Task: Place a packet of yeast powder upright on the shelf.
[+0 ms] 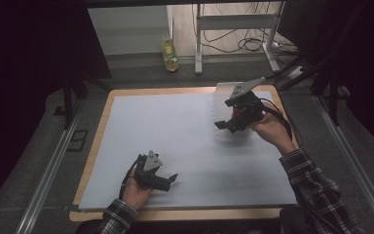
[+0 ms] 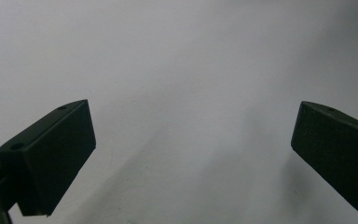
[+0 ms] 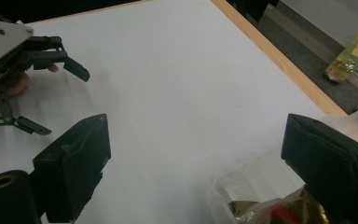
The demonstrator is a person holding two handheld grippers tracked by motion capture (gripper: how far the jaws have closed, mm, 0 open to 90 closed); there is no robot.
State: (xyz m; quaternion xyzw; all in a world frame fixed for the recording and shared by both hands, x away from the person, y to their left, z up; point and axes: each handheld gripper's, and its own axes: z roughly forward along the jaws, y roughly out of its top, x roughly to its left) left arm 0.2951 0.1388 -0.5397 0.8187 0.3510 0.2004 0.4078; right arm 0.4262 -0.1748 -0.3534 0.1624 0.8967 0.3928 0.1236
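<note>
Clear bag point(image 3: 251, 196) low between spread right gripper point(image 3: 193, 168) fingers point(image 3: 74, 163).

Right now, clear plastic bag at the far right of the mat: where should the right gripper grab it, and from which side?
Judging from the right gripper view, take the clear plastic bag by its loose upper film, above the gold and red contents. The right gripper already stands open over it, so closing straight down looks shortest. The film looks thin and crumpled, so it should pinch easily. Its far edge is out of frame.
</note>
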